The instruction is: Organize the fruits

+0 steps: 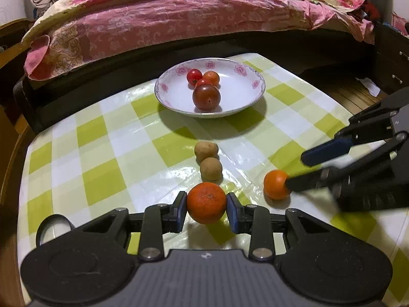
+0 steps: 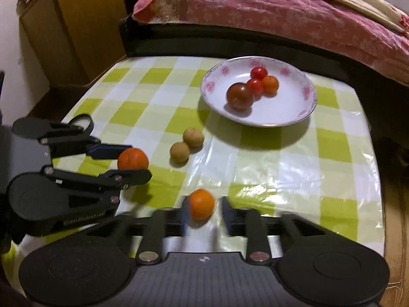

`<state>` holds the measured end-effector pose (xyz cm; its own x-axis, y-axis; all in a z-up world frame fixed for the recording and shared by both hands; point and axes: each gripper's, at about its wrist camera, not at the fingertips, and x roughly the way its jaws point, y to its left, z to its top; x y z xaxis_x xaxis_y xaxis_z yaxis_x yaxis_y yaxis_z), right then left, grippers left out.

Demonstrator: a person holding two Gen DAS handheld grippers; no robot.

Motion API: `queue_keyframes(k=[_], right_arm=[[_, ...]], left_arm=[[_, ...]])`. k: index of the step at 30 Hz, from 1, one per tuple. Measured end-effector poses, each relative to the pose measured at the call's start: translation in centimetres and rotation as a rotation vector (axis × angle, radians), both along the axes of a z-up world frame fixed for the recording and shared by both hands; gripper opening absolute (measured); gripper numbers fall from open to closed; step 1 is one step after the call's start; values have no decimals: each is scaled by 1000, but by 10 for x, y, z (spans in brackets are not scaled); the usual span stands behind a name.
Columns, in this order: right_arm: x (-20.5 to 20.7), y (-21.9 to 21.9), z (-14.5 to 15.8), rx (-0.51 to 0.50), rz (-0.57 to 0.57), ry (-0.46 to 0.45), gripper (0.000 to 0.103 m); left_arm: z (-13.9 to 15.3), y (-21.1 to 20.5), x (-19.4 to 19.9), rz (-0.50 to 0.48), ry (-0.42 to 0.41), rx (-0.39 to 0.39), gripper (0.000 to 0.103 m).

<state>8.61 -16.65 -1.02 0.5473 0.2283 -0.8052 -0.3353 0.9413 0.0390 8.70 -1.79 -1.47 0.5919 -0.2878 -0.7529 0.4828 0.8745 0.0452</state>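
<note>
Claw on the left, the left claw (image 1: 206, 209), closed on the larger tangerine (image 1: 206, 203), blue pads (image 1: 181, 211) pressed against both its sides, a shadow on the cloth beneath. Seen from the right wrist as a black linkage at the left edge, the same fruit pinched at its tip.

Just ahead of that grip, in a straight line toward the plate (image 1: 245, 103): two brown round fruits (image 1: 208, 160), touching each other, the nearer one just beyond the held tangerine. Directly between the left claw and the plate, and so in the way on that line.

To the right, the right claw (image 2: 205, 206) parted around the smaller tangerine (image 2: 201, 204). Blurred in its own view; fruit close against the left finger, a clear gap to the right one. Not gripped. From the left wrist, one black finger touching the fruit's side, the blue-padded finger well above it. Fruit resting on the worktop (image 2: 281, 158), near the larger tangerine but apart from it.

Farther out, toward the far edge of the green-and-white checked cloth, the white plate with pink flowers on its rim. Inside: a dark red round fruit (image 1: 206, 96) at the front, two red cherry tomatoes (image 1: 194, 76) and a small orange tomato (image 1: 211, 77) clustered behind it, all touching or nearly so.

Beyond the worktop, a bed (image 1: 179, 25) under a pink patterned quilt. At the far left in the right wrist view, a wooden cabinet (image 2: 84, 25).
</note>
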Motion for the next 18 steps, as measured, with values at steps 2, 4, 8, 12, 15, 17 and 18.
queue_keyframes(k=[2,4,8,12,15,17,18], right_arm=[[0,3,-6,-18,11,-5,46],[4,7,-14,-36,23,9,45],[14,10,-25,-44,16,35,26],[15,12,-25,-49,19,50,26],[15,10,-22,-41,12,46,26],[16,8,-17,-28,-3,33,26],[17,6,-15,-21,-11,26,26]], left_arm=[[-2,0,0,0,6,7,42],[-3,0,-1,-1,8,12,42],[-5,0,-1,2,12,16,42],[-6,1,1,2,13,21,42],[-6,0,3,7,8,28,42],[-3,-2,5,6,-1,31,42],[-1,-4,6,4,-8,35,42]])
